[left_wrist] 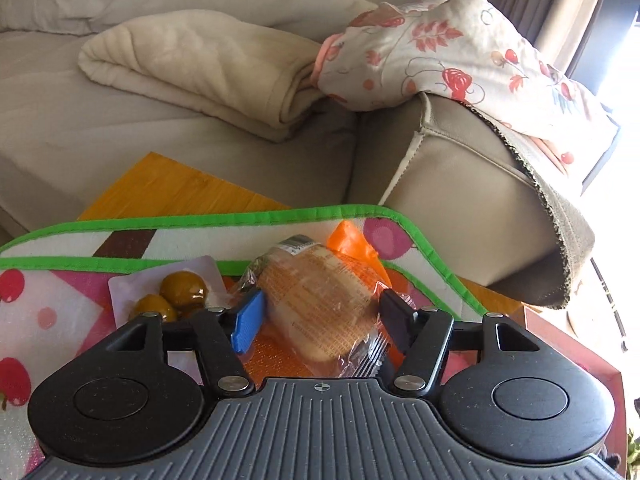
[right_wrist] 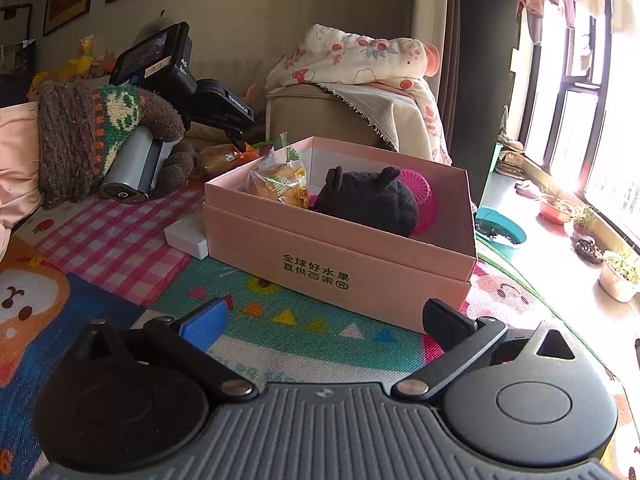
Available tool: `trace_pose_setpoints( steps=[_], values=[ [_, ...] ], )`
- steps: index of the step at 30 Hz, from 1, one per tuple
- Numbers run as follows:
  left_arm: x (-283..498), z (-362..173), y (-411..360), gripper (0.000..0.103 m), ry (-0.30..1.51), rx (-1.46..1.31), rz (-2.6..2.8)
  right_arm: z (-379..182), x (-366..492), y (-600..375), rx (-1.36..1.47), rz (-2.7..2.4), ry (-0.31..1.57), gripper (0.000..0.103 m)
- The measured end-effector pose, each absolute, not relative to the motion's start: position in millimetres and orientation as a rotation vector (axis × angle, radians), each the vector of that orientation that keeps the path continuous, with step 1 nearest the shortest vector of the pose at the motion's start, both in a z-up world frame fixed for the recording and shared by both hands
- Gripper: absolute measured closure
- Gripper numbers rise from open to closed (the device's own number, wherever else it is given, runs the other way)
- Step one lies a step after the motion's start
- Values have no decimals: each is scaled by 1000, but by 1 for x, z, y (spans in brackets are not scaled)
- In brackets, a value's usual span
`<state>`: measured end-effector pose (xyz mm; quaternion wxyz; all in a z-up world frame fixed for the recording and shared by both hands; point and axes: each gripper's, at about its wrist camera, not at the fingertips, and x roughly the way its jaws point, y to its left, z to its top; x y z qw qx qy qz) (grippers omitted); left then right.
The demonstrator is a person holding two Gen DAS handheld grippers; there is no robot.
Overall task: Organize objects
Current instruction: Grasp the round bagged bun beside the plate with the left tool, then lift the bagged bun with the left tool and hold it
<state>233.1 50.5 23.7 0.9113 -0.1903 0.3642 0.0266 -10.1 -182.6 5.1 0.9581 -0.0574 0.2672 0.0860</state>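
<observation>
A clear-wrapped bread loaf [left_wrist: 316, 296] lies on the play mat [left_wrist: 60, 304], partly over an orange sheet [left_wrist: 352, 244]. My left gripper [left_wrist: 320, 316] straddles it, jaws apart, the blue pad and the black pad at the edges of the wrapper; I see no squeeze. The right wrist view shows that left gripper [right_wrist: 240, 144] tipped down over the loaf [right_wrist: 222, 160]. A pink cardboard box [right_wrist: 340, 264] holds a wrapped bun [right_wrist: 276, 184], a black plush toy [right_wrist: 368, 200] and a pink round thing [right_wrist: 420, 192]. My right gripper [right_wrist: 326, 320] stands open over the mat before the box, with nothing between its fingers.
A packet of brown-green fruits [left_wrist: 176, 292] lies left of the loaf. A small white box [right_wrist: 186, 238] rests against the pink box. A sofa armrest [left_wrist: 460, 200] with a floral blanket [left_wrist: 460, 48] rises behind. A knitted sleeve [right_wrist: 80, 132] holds the left gripper. Pots [right_wrist: 616, 276] line the window.
</observation>
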Motion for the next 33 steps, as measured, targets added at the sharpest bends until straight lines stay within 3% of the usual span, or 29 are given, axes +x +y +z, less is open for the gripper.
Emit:
trace_pose_setpoints(
  steps=[5, 17, 27, 33],
  values=[
    [201, 26, 54, 42, 787, -352, -47, 4, -7, -185, -106, 170, 558, 0],
    [65, 44, 53, 43, 933, -24, -419, 2, -2, -182, -114, 160, 571, 0],
    [78, 32, 48, 35, 841, -218, -290, 0, 0, -181, -120, 131, 588, 0],
    [89, 29, 52, 37, 803, -344, -256, -3, 3, -176, -153, 131, 611, 0]
  ],
)
